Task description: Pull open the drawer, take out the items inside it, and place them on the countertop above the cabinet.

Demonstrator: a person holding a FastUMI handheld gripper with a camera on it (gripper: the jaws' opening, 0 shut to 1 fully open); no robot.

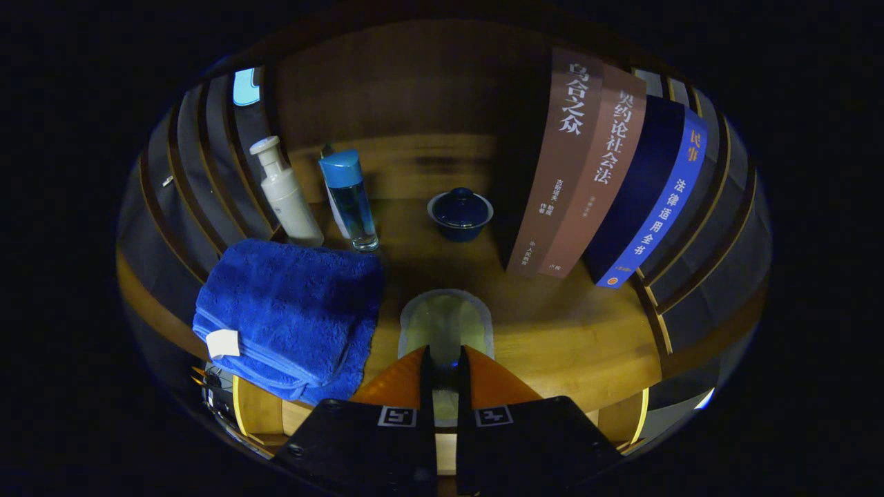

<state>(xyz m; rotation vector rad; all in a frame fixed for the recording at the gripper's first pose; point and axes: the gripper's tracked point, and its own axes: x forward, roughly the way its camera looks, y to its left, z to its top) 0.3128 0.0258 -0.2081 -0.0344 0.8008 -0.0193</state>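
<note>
Orange fingers (pixel 400 379) of the claw (pixel 445 362) are seen at the bottom centre of the frame, drawn close together and clenched on a pale, translucent item (pixel 446 323) that stands up between them above the wooden tabletop (pixel 573 338). To the left of the fingers, in the lower left, a folded blue towel (pixel 290 314) is laid on the wood. Beyond it, toward the upper left, a white pump bottle (pixel 284 193) and a blue-capped clear bottle (pixel 350 200) are stood side by side. A small dark blue lidded bowl (pixel 460 214) is placed at the centre, and upright books (pixel 601 172) are ranged at the right.
</note>
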